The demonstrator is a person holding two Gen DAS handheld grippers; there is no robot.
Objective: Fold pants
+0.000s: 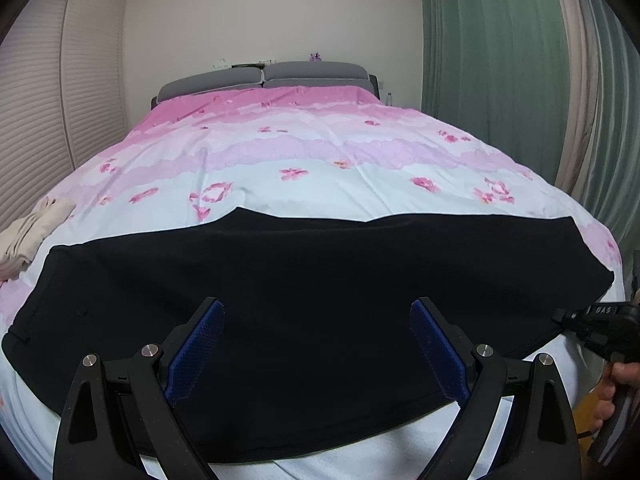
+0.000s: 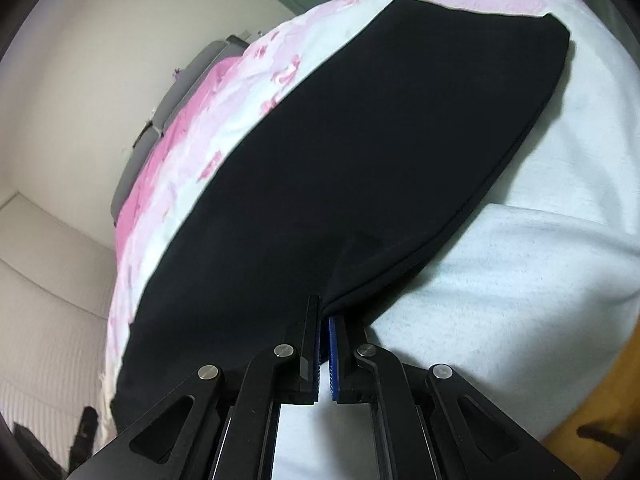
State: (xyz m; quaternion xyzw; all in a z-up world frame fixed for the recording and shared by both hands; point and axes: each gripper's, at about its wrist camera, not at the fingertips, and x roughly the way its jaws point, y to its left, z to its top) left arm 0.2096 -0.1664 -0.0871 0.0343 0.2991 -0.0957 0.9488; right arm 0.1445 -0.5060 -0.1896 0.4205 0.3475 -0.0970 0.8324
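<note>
Left claw point(image 1: 316, 352) spread above black pants point(image 1: 304, 276) on the bed point(image 1: 320, 152); right claw point(image 2: 324, 320) pinches their edge, pants' near end cut off.

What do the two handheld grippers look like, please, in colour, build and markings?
Both the left gripper and the right gripper are matte black, with angular linkage arms, silver round pivot pins and blue textured pads. The right one's body shows white lettering.

Black pants on pink florals

The pants point(image 1: 304, 280) are plain black; the duvet cover point(image 1: 320, 152) bands pink, lilac and white with pink flowers; gripper pads point(image 1: 194, 354) are blue; far-right curtains point(image 1: 488, 60) are green.
</note>
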